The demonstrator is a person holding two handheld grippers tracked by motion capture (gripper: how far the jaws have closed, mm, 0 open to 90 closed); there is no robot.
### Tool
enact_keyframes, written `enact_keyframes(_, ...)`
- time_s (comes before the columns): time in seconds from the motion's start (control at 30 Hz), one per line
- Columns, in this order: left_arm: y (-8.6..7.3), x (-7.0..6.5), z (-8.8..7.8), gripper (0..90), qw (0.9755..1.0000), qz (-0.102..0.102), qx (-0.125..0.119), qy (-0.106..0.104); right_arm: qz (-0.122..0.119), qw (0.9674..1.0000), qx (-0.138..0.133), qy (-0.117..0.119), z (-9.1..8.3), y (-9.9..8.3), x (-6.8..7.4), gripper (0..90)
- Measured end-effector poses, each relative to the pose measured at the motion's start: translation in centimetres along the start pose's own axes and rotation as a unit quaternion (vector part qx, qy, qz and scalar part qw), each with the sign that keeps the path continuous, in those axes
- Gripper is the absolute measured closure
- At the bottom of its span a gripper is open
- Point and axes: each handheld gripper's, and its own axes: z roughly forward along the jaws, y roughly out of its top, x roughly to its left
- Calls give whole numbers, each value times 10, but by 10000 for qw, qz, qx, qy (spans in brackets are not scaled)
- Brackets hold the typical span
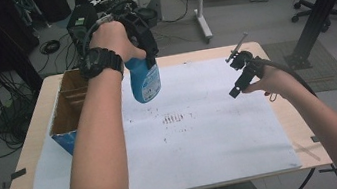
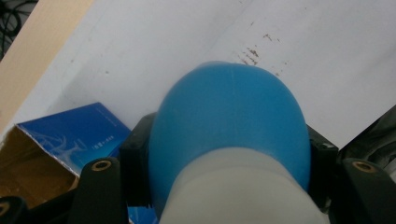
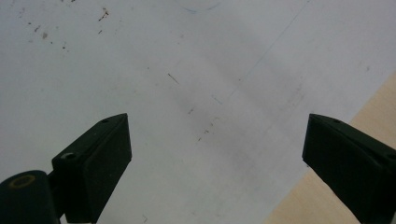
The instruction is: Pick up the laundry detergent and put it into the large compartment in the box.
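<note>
In the high view the left gripper hangs above the far left part of the table, its jaws clamped on the upper part of a blue bottle that dangles base-down, clear of the white sheet; gripping it near the top lets the body hang straight, which would suit lifting it out of or lowering it into the open box just to its left. The bottle carries a pale label with print too small to read. The right gripper hovers over the sheet's right side, well apart from the bottle, holding nothing, probably kept out of the way. Dark specks mark the sheet near the middle. In the left gripper view the jaws press on both sides of the bottle, blue toward its base and whitish nearer the camera, so it is held firmly with its base pointing down at the sheet; a blue flap of the box shows at lower left with a pale drawing and a short line of writing that I cannot make out. In the right gripper view the jaws stand wide apart with nothing between them, over the bare sheet near the table edge.
</note>
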Motion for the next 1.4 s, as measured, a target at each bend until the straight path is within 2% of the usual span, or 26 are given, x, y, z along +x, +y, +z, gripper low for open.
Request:
enact_keyframes(0.07, -1, 3, -2, 375, 9999, -161, -44, -8, 20, 10000, -9, 9, 0, 0, 0, 80)
enact_keyframes(0.43, -6, 13, -12, 377, 9980, -634, -20, 5, -4, 10000, -33, -4, -2, 1, -1, 80)
enact_keyframes(0.57, -8, 18, -16, 377, 9954, -960, -74, 5, -22, 10000, -13, -2, -2, 2, -1, 80)
enact_keyframes(0.8, -14, 29, -21, 377, 9912, -1326, -27, 50, -35, 10000, -18, -3, -1, 2, -1, 80)
enact_keyframes(0.87, -16, 32, -22, 377, 9892, -1467, -13, 44, -30, 10000, -16, -10, -1, 2, -1, 80)
enact_keyframes(1.03, -19, 35, -24, 377, 9863, -1647, 12, 83, -19, 10000, -19, 2, -1, 2, 0, 80)
enact_keyframes(1.13, -19, 36, -25, 377, 9855, -1693, 13, 93, -9, 10000, -11, 11, 0, 3, 0, 80)
enact_keyframes(1.3, -21, 39, -26, 377, 9816, -1904, 31, 99, -19, 10000, -22, 13, 0, 3, 1, 80)
enact_keyframes(1.4, -21, 39, -27, 378, 9802, -1975, 32, 120, -32, 10000, -19, 6, 0, 2, 1, 80)
